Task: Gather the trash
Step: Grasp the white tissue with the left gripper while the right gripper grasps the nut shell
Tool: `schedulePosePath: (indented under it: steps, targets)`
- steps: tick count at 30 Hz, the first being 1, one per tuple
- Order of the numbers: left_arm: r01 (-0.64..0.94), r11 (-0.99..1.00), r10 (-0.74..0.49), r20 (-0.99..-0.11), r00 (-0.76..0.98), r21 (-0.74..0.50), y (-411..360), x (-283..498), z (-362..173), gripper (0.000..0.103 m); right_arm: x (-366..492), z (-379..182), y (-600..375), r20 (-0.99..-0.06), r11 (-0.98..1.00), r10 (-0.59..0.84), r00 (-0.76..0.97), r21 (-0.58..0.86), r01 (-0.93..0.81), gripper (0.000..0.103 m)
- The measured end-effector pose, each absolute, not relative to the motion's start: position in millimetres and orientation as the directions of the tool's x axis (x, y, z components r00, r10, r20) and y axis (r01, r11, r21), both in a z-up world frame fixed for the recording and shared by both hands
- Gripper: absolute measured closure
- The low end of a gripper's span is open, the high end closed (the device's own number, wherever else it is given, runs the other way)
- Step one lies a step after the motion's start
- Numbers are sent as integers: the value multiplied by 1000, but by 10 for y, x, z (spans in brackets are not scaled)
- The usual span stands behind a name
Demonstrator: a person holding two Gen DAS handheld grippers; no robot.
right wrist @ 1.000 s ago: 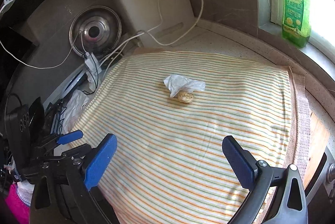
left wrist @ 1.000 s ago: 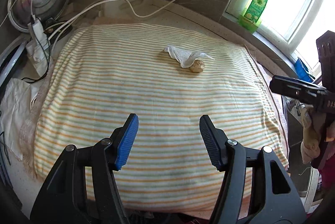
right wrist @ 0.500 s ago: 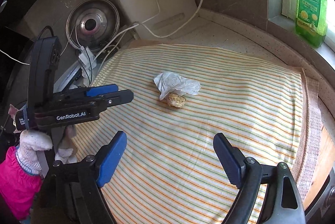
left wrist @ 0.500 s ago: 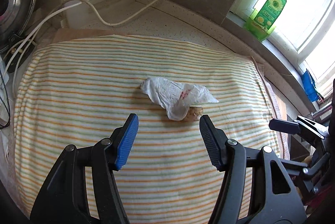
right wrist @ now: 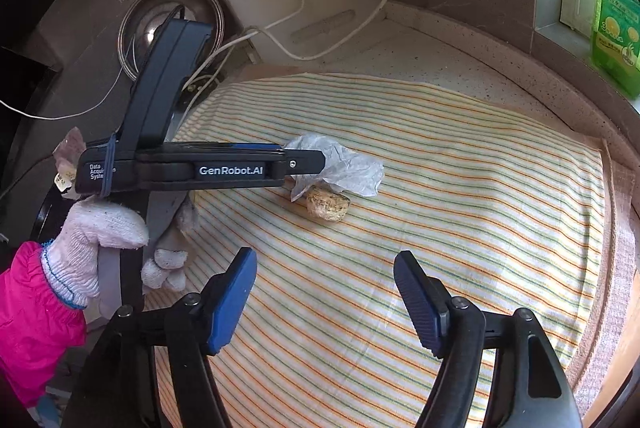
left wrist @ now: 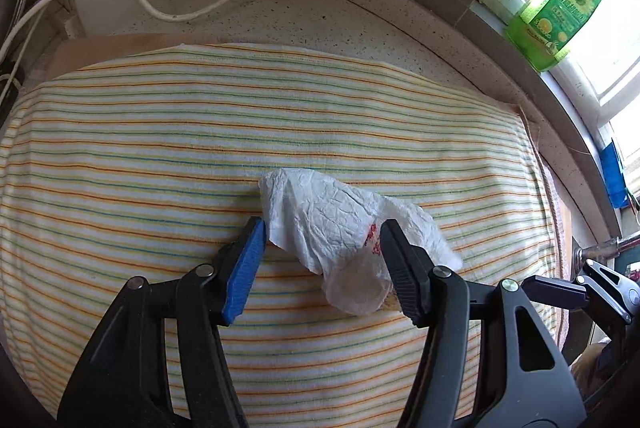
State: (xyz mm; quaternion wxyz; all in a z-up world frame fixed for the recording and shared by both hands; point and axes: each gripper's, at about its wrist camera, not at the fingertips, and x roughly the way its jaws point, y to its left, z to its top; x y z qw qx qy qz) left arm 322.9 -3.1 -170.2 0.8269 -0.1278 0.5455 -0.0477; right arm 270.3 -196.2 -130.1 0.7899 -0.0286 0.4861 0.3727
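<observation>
Two pieces of trash lie touching near the middle of the striped cloth (left wrist: 160,148): one crumpled white wrapper (left wrist: 336,220) and one brown lump (right wrist: 329,204) tucked under its near edge. The left claw (left wrist: 322,260) straddles the wrapper; its jaws have just been closing, half-wide, the left pad just beside the paper, and whether the right pad touches it I cannot tell. The right claw (right wrist: 326,302) hangs over bare cloth nearer than the trash, empty, its jaws also just narrowing yet well apart. One gloved hand (right wrist: 100,240) holds the left tool. Open cloth surrounds the trash on all sides; the speckled surface (left wrist: 304,16) shows beyond the far edge, where one green bottle (left wrist: 556,16) stands at the far right.
</observation>
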Motion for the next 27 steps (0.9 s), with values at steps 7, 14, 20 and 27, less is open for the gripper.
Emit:
schedulePosePath:
  steps: [7,14,20,27]
  targets:
    - [-67,958,-230,-887,402,-279,-31,3306,-1793,89,2816,-1394,-1833,-792,717,564,235,328,-615,36]
    - [-92,951,-228,-871,435,-294,61,3253,-1780,95,2891,-1512,-1625,-805,712,549,225,309,-630,38]
    - [-148,944,-197,-864,464,-294,316,3141,-1728,96,3003,-1595,-1463,-823,720,521,226,282,-634,45]
    - [-195,938,-158,-855,495,-286,555,2960,-1635,96,3076,-1723,-1319,-851,740,473,231,241,-628,57]
